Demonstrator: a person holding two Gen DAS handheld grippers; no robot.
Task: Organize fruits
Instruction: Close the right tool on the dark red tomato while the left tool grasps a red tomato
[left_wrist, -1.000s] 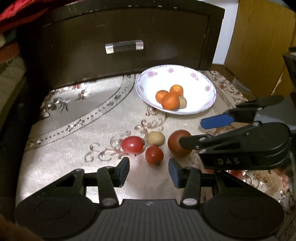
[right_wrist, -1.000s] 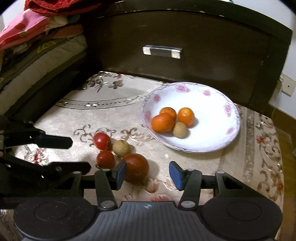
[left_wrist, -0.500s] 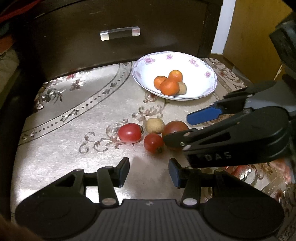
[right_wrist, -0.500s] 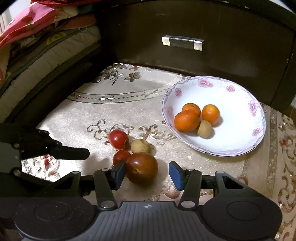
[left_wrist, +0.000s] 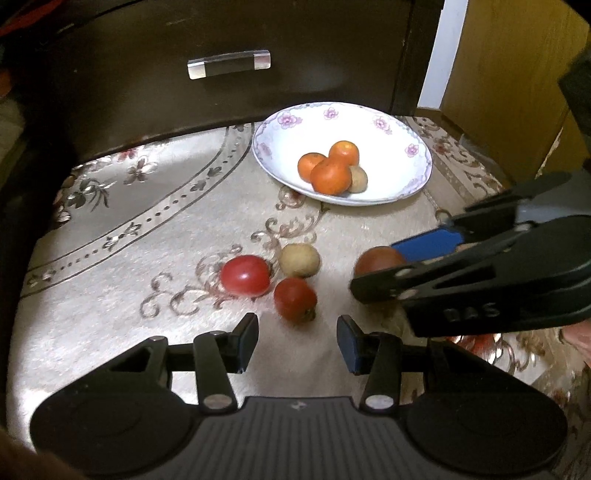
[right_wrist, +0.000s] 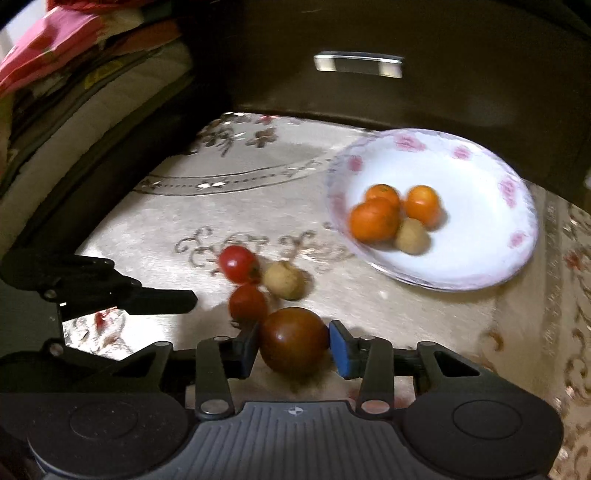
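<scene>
Left gripper (left_wrist: 297, 338) low over near edge of patterned cloth (left_wrist: 147, 229), jaws spread, grasping nothing; small red tomato (left_wrist: 295, 303) just ahead of gap. Bright red tomato (left_wrist: 245, 275) left of it, tan round fruit (left_wrist: 299, 259) just behind. Right of cluster, right gripper (right_wrist: 291, 345) pads touching both sides of dark red tomato (right_wrist: 293, 339), clenched on it, low at cloth. Far right corner: floral plate (left_wrist: 280, 147) holding three oranges (left_wrist: 330, 176) plus one tan fruit. Dark drawer front (left_wrist: 221, 37) behind.

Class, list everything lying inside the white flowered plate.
Inside the plate lie three oranges and one small tan fruit, partly covered by the front orange. Anything beneath them is hidden.
</scene>
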